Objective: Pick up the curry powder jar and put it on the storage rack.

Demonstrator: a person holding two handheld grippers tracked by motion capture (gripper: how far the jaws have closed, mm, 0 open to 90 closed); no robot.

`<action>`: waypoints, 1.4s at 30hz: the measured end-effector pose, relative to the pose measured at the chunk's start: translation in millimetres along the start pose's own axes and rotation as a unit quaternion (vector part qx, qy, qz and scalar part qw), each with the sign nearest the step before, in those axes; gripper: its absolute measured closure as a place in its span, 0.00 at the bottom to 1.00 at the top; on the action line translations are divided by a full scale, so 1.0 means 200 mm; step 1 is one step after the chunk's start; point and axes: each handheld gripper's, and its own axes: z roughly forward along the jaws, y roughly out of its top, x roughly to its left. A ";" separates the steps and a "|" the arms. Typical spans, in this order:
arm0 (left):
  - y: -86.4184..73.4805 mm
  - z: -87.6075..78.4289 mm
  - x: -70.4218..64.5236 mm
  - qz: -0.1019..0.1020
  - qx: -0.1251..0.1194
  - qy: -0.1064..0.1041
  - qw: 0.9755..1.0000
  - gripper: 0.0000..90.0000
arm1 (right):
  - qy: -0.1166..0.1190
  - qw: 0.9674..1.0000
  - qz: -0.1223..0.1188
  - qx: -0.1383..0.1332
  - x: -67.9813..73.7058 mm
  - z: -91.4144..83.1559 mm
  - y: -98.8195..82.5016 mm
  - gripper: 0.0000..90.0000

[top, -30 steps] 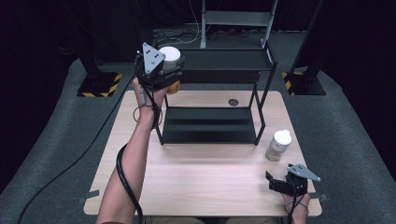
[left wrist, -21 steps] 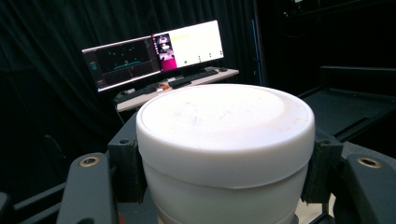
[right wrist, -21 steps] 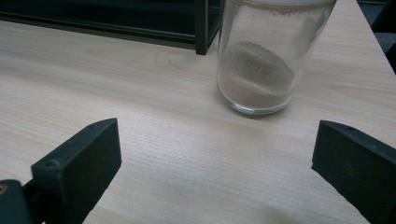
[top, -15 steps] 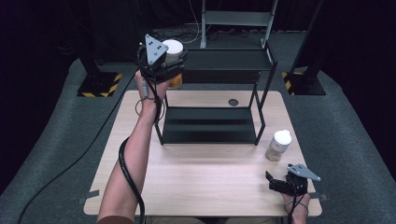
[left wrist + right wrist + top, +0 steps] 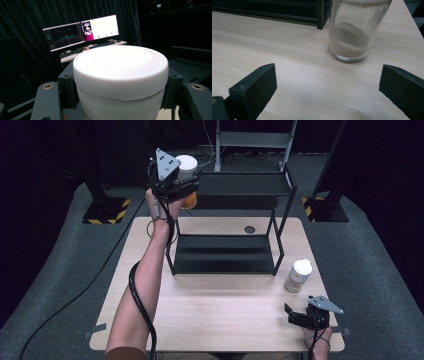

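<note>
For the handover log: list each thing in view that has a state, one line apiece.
Left gripper: shut on the orange jar, held up beside the shelf's top level.
Orange jar: white lid on, upright.
Right gripper: fingers open, nothing between them.
Glass jar: lidded, upright on the table, part full of powder.
Black shelf: both levels bare.

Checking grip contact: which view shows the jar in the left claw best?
Left gripper view: the white-lidded jar is close up, pads pressing both sides. High view shows it small, orange contents visible, held in the left claw near the rack's top shelf.
</note>
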 end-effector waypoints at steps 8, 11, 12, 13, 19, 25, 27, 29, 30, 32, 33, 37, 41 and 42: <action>0.04 0.03 0.01 -0.006 -0.005 0.002 1.000 0.37 | 0.000 1.000 0.001 0.000 0.00 0.00 0.00 0.01; 0.06 0.04 0.02 -0.007 -0.007 0.003 1.000 0.37 | 0.002 1.000 0.003 0.000 -0.01 0.00 0.00 0.01; 0.06 0.04 0.02 -0.007 -0.007 0.003 1.000 0.37 | 0.002 1.000 0.004 -0.001 -0.01 0.00 0.00 0.01; 0.07 0.04 0.02 -0.008 -0.009 0.004 1.000 0.37 | 0.002 1.000 0.004 0.000 -0.01 0.00 0.00 0.01; 0.09 0.07 0.03 -0.012 -0.008 0.004 1.000 0.37 | 0.001 1.000 0.002 0.000 0.00 0.00 0.00 0.01; 0.10 0.11 0.05 -0.022 -0.003 0.008 1.000 0.37 | 0.001 1.000 0.001 0.000 0.00 0.00 0.00 0.01; 0.10 0.13 0.05 -0.025 -0.002 0.009 1.000 0.37 | 0.001 1.000 0.001 -0.001 0.00 0.00 0.00 0.01; 0.11 0.14 0.05 -0.027 -0.001 0.010 1.000 0.37 | 0.001 1.000 0.000 0.000 0.00 0.00 0.00 0.01; 0.11 0.15 0.06 -0.027 0.000 0.011 1.000 0.37 | 0.001 1.000 0.000 -0.001 0.00 0.00 0.00 0.01; 0.11 0.16 0.06 -0.029 0.001 0.012 1.000 0.37 | 0.001 1.000 0.000 -0.001 0.00 0.00 0.00 0.01; 0.11 0.17 0.06 -0.031 0.002 0.012 0.999 0.37 | 0.000 1.000 0.000 -0.001 0.00 0.00 0.00 0.01; 0.12 0.20 0.06 -0.033 0.010 0.014 0.999 0.37 | 0.000 1.000 0.000 -0.002 0.00 0.00 0.00 0.01; 0.12 0.23 0.07 -0.035 0.018 0.017 0.999 0.37 | 0.000 1.000 0.000 -0.002 0.00 0.00 0.00 0.01; 0.12 0.24 0.07 -0.036 0.020 0.018 0.999 0.37 | 0.000 1.000 0.000 -0.002 0.00 0.00 0.00 0.01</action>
